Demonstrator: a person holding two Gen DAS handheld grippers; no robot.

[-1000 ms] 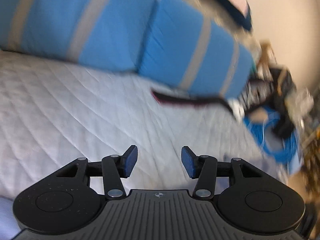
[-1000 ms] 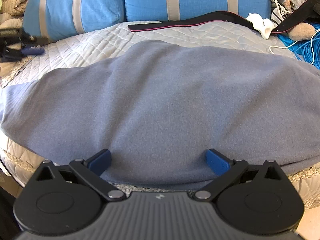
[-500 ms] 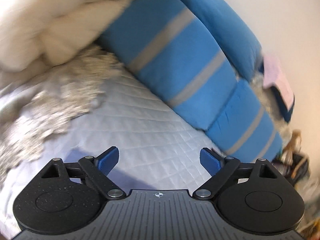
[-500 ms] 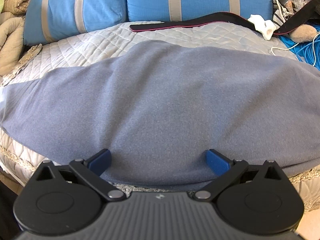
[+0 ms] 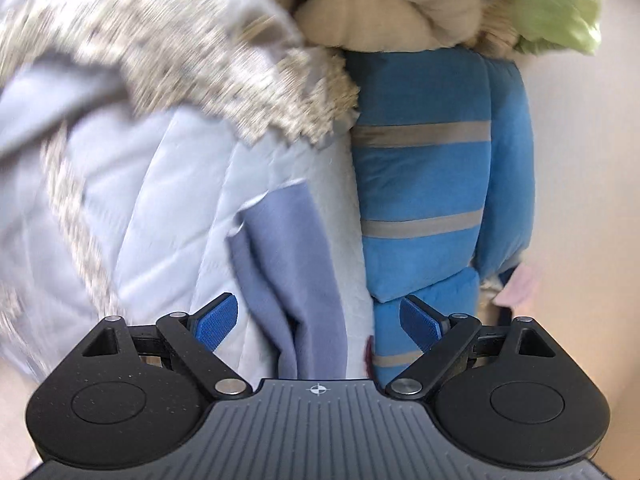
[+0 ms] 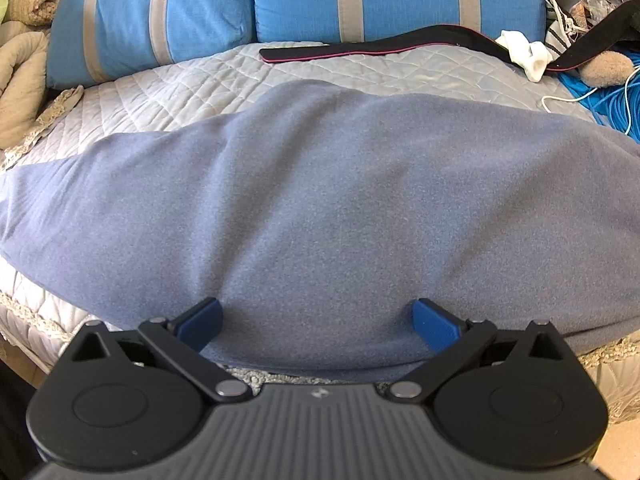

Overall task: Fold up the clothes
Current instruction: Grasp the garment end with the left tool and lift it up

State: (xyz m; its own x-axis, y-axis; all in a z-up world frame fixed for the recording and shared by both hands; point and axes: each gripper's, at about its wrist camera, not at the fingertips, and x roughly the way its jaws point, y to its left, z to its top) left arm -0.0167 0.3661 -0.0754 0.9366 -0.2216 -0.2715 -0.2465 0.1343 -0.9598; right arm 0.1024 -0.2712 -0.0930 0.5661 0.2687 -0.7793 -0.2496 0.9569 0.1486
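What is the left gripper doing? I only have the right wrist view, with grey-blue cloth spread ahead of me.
Observer: The left gripper is open, with a narrow corner of the grey-blue cloth lying between its fingers, ungripped.
Operator: What is beyond it?
Observer: A blue striped cushion on the right of its view, cream bedding piled above.
Operator: Anything else there?
Observer: A pale green fabric at the top right, beside the cream pile. The view is motion-blurred on the left.
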